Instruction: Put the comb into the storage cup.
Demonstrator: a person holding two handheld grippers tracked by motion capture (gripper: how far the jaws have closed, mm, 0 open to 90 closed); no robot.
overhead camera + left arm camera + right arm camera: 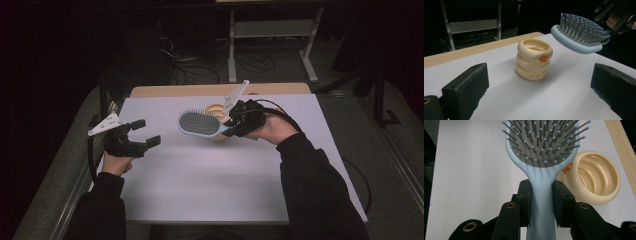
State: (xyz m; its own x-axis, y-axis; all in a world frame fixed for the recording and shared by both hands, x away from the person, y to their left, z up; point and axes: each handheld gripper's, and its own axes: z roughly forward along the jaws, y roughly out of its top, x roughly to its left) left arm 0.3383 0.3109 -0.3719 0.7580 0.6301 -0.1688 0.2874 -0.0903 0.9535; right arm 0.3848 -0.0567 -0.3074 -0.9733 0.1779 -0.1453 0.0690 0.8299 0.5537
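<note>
A light blue hairbrush (200,124) with grey bristles hangs in the air, bristles up, its head pointing left. My right gripper (235,126) is shut on the hairbrush handle (541,192), with both pads pressed against its sides. Below and just behind the brush stands a cream ribbed cup (218,111) with a small orange mark (544,58) on its side; the cup (596,178) is upright on the white table. My left gripper (146,133) is held open over the table's left part, apart from both things, with nothing between its fingers (467,86).
The white table top (200,175) has a wooden strip (165,90) along its far edge. Beyond it, on the dark floor, stand a grey metal frame (272,30) and loose cables (200,65). A person's dark sleeves (315,185) come in from below.
</note>
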